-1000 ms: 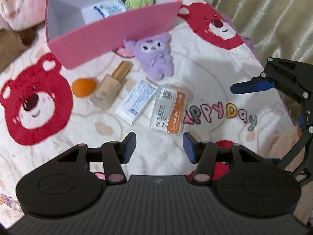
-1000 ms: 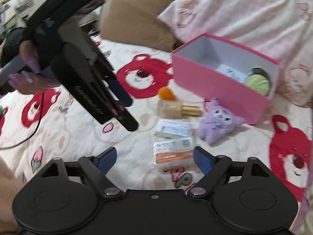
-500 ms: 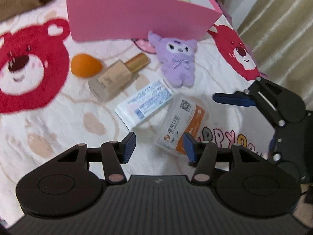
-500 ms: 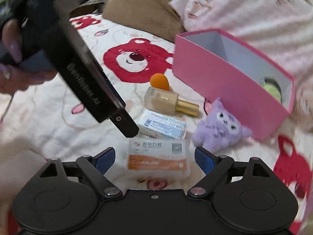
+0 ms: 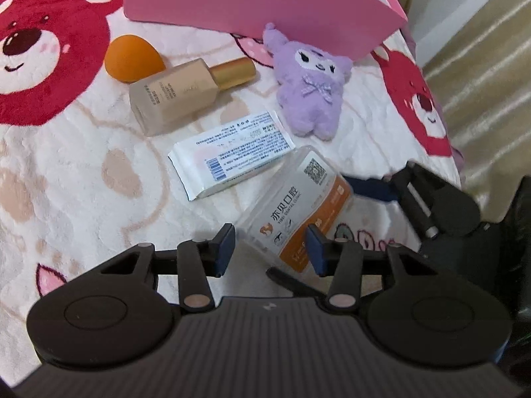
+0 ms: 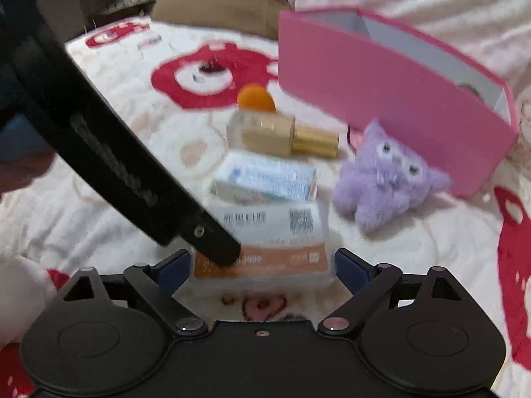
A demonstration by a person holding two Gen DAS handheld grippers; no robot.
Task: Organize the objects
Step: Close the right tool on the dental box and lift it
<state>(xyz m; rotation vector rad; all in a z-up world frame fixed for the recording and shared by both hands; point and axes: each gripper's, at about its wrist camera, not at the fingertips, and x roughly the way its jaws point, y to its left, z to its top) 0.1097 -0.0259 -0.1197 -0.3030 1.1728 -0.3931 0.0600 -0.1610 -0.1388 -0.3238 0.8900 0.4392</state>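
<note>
Nearest me is the orange-and-clear case (image 6: 265, 248), flat on the bed blanket (image 5: 83, 172). My right jaws (image 6: 262, 265) straddle it, apart and still opening, pads clear of both ends. My left jaws (image 5: 270, 248) come at it from 9 o'clock in the right view, closing, one fingertip (image 6: 219, 252) over its orange edge; I cannot tell if it touches. Nothing is gripped yet.

Just past the case, at 12 o'clock, lies the white packet (image 5: 232, 162), then the bottle (image 5: 179, 96) on its side with the orange sponge (image 5: 131, 58) behind it. The purple plush (image 5: 312, 89) sits at 1 o'clock, against the pink box (image 6: 391, 99).

So 5 things wait outside. The box seems to hold something greenish, barely visible. I judge the job early, with most of it left.
</note>
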